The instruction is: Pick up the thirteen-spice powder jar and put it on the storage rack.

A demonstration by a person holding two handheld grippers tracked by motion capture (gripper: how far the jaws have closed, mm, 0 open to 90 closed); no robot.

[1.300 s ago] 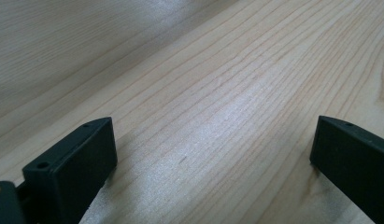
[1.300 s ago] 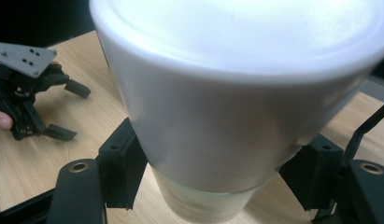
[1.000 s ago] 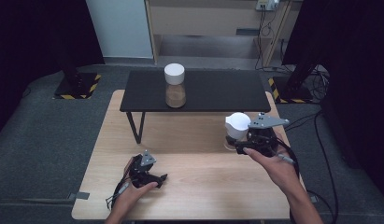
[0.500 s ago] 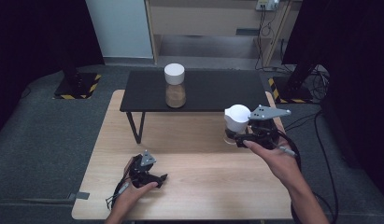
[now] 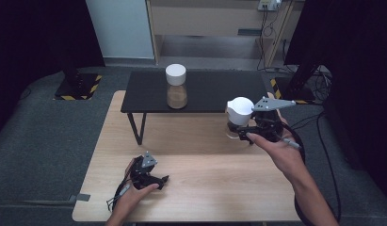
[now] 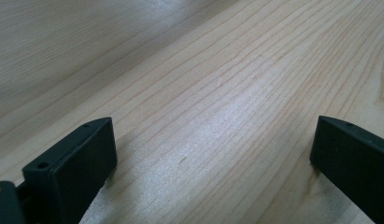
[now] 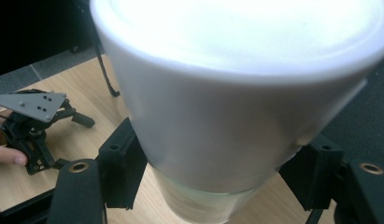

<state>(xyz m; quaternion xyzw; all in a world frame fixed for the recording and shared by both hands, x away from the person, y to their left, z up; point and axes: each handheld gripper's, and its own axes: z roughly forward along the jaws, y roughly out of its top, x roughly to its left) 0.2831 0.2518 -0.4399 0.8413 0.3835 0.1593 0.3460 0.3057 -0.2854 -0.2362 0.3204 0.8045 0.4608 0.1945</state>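
Wood table point(image 5: 200, 160) beneath black shelf point(image 5: 205, 92), grey floor point(image 5: 40, 136).

A light wooden table point(image 5: 196, 188) bears a low black bench point(image 5: 210, 92), which carries a white-lidded jar point(image 5: 176, 86).

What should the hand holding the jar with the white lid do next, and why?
Probably carry the jar up and over onto the black shelf. The right gripper is shut on it, off the wooden table, and a matching jar stands there.
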